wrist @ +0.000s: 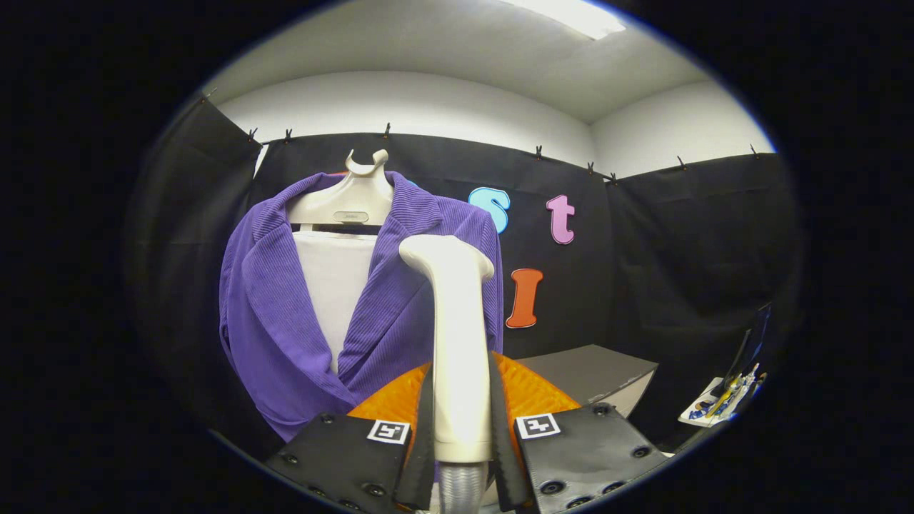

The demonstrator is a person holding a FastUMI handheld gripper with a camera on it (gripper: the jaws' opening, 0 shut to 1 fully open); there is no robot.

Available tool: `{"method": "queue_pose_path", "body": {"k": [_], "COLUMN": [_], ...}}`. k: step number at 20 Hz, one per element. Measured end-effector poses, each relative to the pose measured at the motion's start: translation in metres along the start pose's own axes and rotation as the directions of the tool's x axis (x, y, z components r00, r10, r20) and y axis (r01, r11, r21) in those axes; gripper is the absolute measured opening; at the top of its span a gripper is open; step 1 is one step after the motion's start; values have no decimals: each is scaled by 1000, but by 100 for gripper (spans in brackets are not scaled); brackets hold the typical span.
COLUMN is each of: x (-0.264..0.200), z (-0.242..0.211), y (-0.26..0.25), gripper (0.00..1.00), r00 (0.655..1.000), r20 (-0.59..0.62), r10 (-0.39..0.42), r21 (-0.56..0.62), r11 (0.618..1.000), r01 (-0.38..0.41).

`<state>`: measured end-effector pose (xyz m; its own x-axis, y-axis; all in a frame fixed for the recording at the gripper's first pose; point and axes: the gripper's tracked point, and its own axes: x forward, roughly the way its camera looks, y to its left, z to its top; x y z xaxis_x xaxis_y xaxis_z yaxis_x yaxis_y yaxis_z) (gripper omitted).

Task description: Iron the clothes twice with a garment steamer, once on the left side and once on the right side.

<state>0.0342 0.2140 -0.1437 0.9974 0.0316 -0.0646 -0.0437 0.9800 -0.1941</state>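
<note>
A purple ribbed jacket [278,307] hangs open on a cream hanger stand [353,196], with a white board showing between its lapels. My gripper [460,414] is shut on the cream handle of the garment steamer [457,335], which stands upright between the fingers. The steamer's head points toward the jacket's right front panel; whether it touches the cloth I cannot tell. A ribbed hose leaves the handle's lower end.
A grey box-like table [596,371] stands beyond the fingers to the right. Further right a white tray with small tools [717,407] sits beside a dark screen [753,343]. Black cloth walls close in the booth.
</note>
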Motion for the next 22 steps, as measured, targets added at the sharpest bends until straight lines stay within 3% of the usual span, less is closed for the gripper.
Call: {"method": "queue_pose_path", "body": {"k": [10,22], "x": [-19,-39], "z": [-29,-100], "y": [-8,2], "gripper": [41,41], "r00": [1000,994], "r20": [-1,-105], "r10": [-13,6], "r21": [-34,-69], "r11": [999,998], "r01": [13,-14]}}
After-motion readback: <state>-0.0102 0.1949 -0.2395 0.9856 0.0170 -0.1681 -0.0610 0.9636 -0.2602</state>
